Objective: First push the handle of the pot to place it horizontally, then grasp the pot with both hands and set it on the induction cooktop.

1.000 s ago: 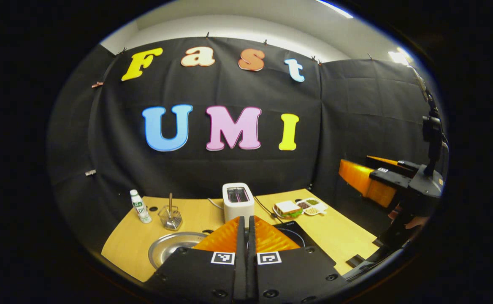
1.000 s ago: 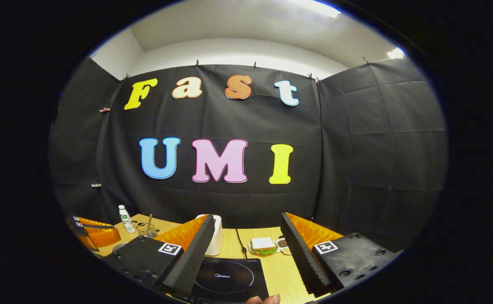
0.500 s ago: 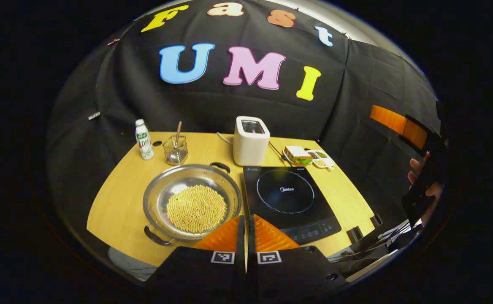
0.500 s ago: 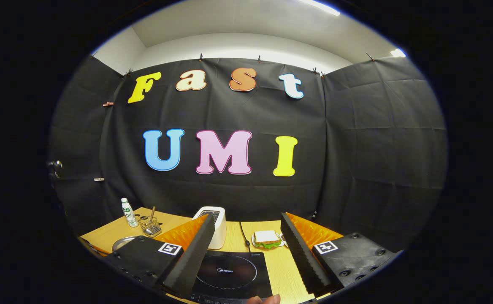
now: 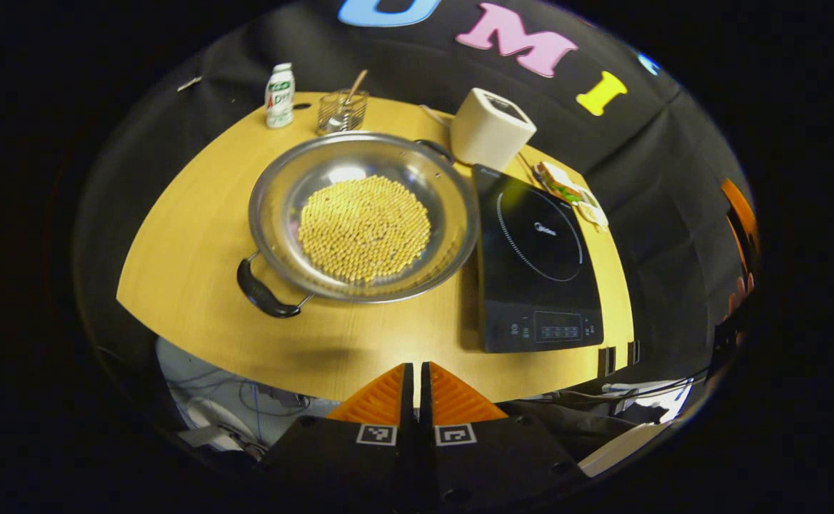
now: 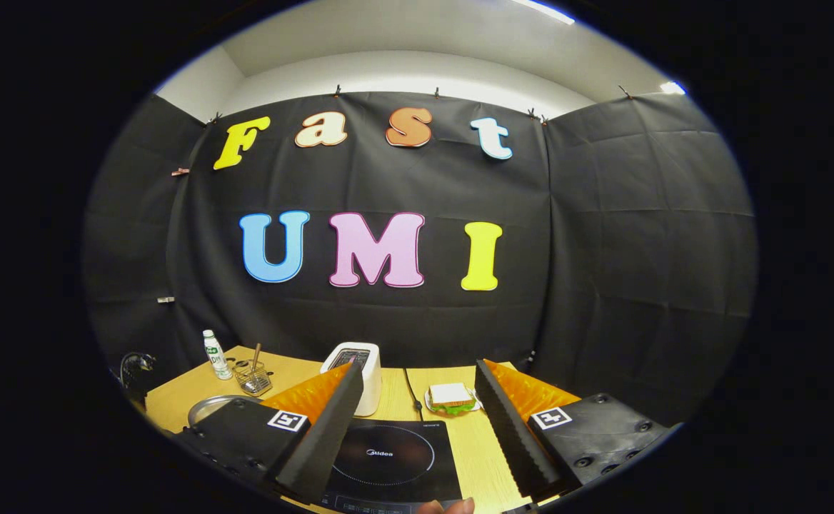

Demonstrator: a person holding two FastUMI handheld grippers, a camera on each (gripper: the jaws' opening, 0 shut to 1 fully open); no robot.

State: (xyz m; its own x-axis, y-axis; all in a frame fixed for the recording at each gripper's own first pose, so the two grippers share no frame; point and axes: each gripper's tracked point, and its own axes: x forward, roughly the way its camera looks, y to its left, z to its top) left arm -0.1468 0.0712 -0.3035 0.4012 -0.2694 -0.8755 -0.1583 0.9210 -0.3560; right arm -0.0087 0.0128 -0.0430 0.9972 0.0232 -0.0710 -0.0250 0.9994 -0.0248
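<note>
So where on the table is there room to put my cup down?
Bare wood lies left of the pot, and along the near edge in front of the pot and cooktop. The back is crowded: bottle, wire cup, toaster, sandwich plate.

A wide, shallow steel pot (image 5: 363, 214) full of yellow beans sits flat, just left of the black induction cooktop (image 5: 535, 260). Its black handles (image 5: 261, 290) lie diagonally, one at the near left, one at the far right.
</note>
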